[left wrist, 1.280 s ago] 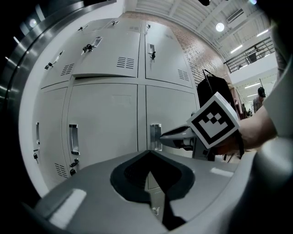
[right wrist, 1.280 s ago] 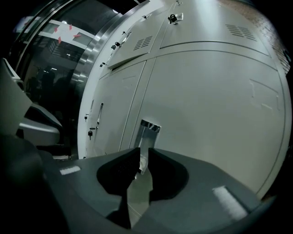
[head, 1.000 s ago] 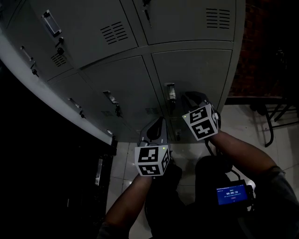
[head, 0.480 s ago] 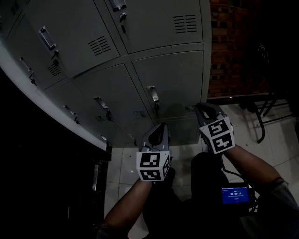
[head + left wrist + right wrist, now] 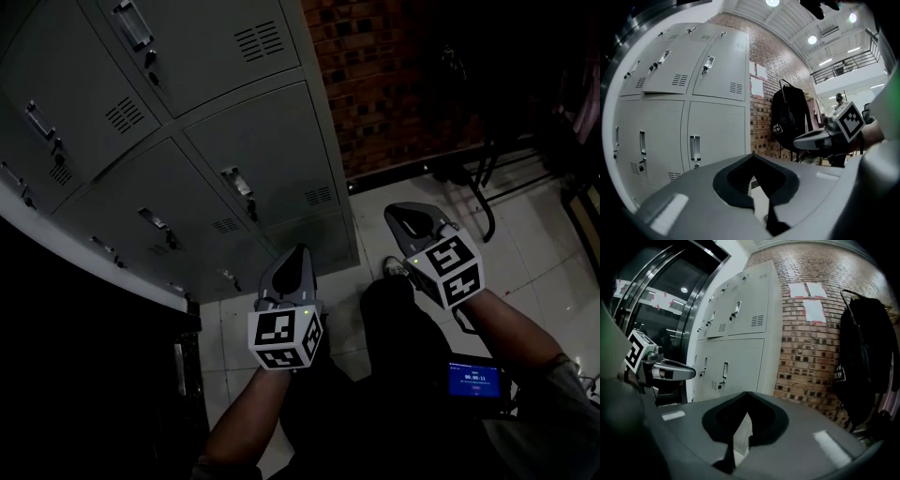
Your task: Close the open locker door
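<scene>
The person is wearing dark clothing and carrying a left gripper and right gripper, both showing smooth grey shells and white cubes bearing black square markers.

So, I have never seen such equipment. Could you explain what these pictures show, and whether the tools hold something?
There is no robot: a person holds a two-jaw tool in each hand. One picture comes from a camera on the person's head, looking down at the left gripper and right gripper. The patterned cubes belong to them. The other two pictures come from cameras riding on each gripper. In front stand grey lockers beside a brick wall, on a tiled floor. Both grippers are shut and empty; the right one's jaws have just closed on nothing. A black garment hangs by the wall.
</scene>
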